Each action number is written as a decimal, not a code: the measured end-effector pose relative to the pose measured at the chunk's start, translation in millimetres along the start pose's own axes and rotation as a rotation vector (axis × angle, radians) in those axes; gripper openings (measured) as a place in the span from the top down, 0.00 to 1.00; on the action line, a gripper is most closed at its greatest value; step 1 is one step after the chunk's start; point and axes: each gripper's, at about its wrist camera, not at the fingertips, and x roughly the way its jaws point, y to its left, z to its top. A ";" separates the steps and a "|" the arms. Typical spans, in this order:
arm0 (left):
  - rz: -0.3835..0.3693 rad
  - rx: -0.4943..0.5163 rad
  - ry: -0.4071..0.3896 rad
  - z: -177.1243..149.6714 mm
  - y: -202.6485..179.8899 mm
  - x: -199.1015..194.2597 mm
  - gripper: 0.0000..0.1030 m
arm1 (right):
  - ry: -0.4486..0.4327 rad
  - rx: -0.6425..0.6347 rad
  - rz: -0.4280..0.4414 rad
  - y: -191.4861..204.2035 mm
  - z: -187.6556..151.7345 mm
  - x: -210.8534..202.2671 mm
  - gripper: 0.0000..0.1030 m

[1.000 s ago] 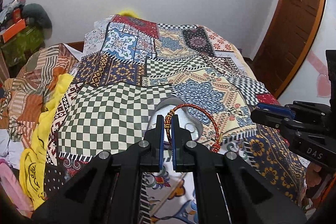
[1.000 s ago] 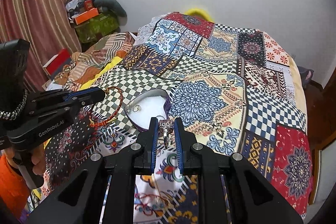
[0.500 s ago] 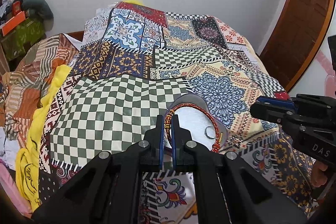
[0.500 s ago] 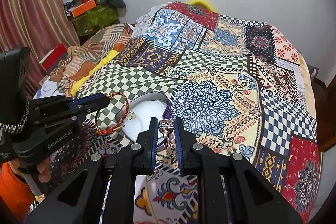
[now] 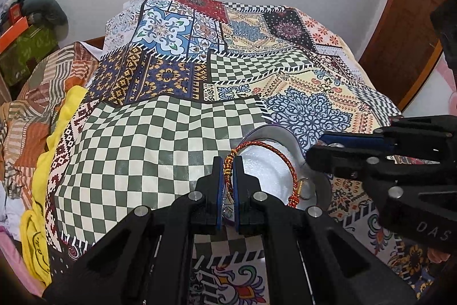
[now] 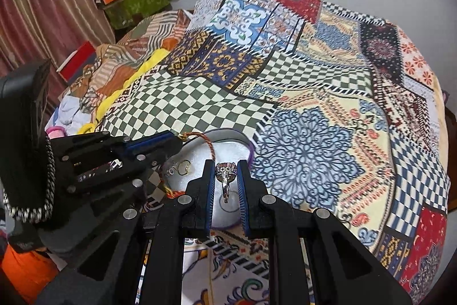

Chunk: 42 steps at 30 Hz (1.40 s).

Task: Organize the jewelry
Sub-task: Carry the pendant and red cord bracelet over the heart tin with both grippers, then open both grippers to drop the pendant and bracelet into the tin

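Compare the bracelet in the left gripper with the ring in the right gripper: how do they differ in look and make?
The bracelet is a red and gold braided cord loop with gold beads; the ring is silvery metal with a large clear stone. The bracelet's loop reaches far past the left gripper, while the ring fits wholly between the jaws of the right gripper. Both are held over the white-lined box.
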 end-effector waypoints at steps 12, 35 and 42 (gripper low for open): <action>-0.026 -0.015 0.017 -1.2 6.8 5.8 0.96 | 0.070 0.017 0.039 0.3 3.0 23.5 0.86; 0.018 0.045 -0.031 -12.5 -12.5 -59.4 0.77 | -0.022 -0.022 -0.022 12.3 -10.3 -34.3 0.84; 0.013 0.054 -0.057 -23.5 -23.9 -90.8 0.67 | -0.100 -0.036 -0.083 19.8 -31.3 -70.6 0.62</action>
